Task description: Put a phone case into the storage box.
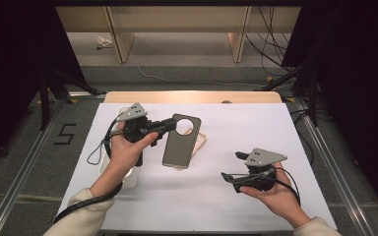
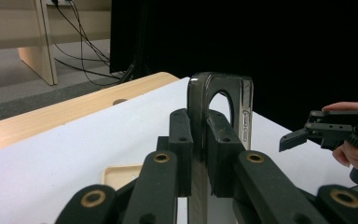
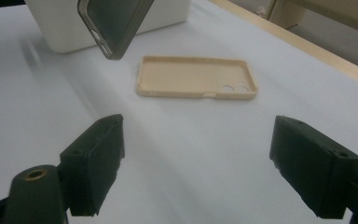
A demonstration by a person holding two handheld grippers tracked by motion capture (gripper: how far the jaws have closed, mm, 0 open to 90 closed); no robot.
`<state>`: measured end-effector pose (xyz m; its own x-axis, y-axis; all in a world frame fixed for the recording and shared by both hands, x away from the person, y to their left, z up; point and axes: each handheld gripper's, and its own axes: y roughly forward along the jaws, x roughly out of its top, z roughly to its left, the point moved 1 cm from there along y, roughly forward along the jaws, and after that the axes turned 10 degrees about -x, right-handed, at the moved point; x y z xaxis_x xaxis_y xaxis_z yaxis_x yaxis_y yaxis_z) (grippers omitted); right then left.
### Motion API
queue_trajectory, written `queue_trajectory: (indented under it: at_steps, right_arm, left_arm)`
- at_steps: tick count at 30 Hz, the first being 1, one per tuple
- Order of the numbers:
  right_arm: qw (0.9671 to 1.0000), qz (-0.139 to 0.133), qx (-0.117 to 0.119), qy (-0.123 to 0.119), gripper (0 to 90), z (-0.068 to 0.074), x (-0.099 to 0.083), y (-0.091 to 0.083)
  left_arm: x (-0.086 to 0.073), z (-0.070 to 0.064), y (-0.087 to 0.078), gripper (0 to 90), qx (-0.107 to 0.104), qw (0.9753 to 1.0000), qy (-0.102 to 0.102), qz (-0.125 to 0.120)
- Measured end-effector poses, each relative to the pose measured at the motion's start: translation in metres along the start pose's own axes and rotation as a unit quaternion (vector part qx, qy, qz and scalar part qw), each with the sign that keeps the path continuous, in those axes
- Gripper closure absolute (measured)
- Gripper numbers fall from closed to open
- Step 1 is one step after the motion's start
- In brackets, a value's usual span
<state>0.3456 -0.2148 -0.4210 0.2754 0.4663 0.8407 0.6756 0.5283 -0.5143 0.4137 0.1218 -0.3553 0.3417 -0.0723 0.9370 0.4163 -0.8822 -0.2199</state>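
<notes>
Left gripper (image 1: 170, 125): jaws clamped on the upper edge of a dark translucent phone case (image 1: 180, 141), held raised over the white table cover (image 1: 216, 196) and partly above a beige phone case (image 3: 196, 77) that lies flat, open side up. Right gripper (image 1: 229, 177): jaws spread wide, empty, near the table's front right, well apart from both cases. White box (image 3: 121, 23): stands behind the beige case.

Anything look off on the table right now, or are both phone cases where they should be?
Nothing looks damaged or spilled. The dark phone case is lifted off the table, clamped at its camera end in the left claw. The beige phone case lies flat, open side up. The right claw is open and holds nothing.
</notes>
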Motion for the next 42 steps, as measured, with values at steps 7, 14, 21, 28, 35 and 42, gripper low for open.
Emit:
queue_trajectory:
  at_steps: [7,14,21,28,35,42]
  right_arm:
    - [1.0,0.0,-0.001,0.001,18.9,0.0,0.0,0.0]
    - [1.0,0.0,-0.002,0.003,18.9,-0.001,-0.001,0.001]
    - [1.0,-0.001,-0.003,0.005,18.9,-0.002,-0.001,0.001]
    - [0.9999,-0.001,-0.005,0.01,18.8,-0.003,-0.001,0.0]
    - [0.9999,-0.001,-0.006,0.012,18.6,-0.003,-0.001,0.0]
    - [0.9999,-0.001,-0.007,0.012,18.6,-0.003,-0.001,0.001]
  left_arm:
    - [0.005,0.006,-0.011,81.6,0.014,0.9997,0.019,-0.002]
    - [0.01,0.012,-0.023,81.6,0.022,0.9993,0.028,-0.011]
    - [0.012,0.018,-0.031,81.6,0.029,0.999,0.028,-0.019]
    - [0.016,0.023,-0.041,81.6,0.032,0.9986,0.031,-0.03]
    - [0.019,0.028,-0.048,81.7,0.038,0.9982,0.03,-0.035]
    - [0.023,0.032,-0.055,81.7,0.045,0.9977,0.03,-0.041]
